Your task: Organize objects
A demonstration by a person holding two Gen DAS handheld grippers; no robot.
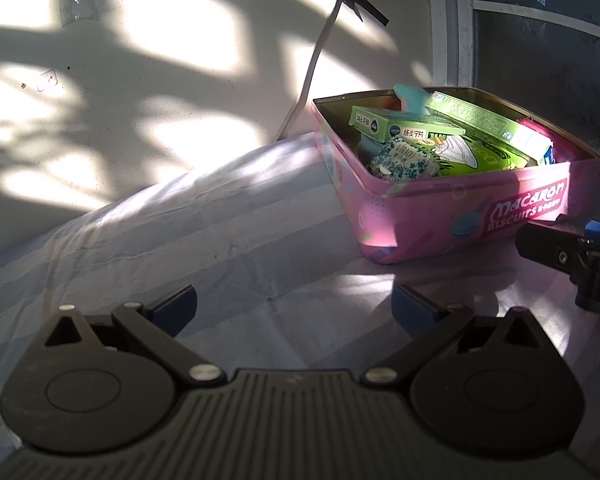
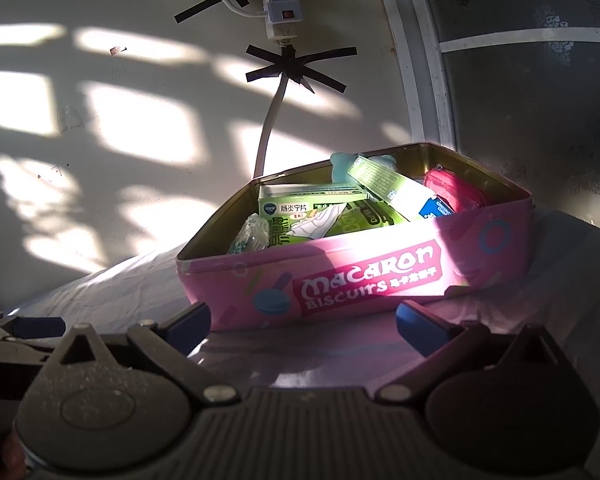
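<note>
Both claws are spread wide and carry nothing: the right gripper (image 2: 303, 322) sits just before the pink rectangular metal biscuit tin (image 2: 380, 276), the left gripper (image 1: 294, 308) off to its side over the pale striped bedsheet (image 1: 204, 232). Heaped green cardboard boxes (image 2: 312, 200) could slide out if a finger tips the tin on soft bedding

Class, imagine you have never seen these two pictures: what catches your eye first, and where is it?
First, the pink Macaron Biscuits tin, lidless, crammed with green boxes, sitting on the pale bedsheet. Behind it, a white cable is fixed to the sunlit wall with crossed black tape. Both grippers, left gripper and right gripper, are open and empty.
</note>
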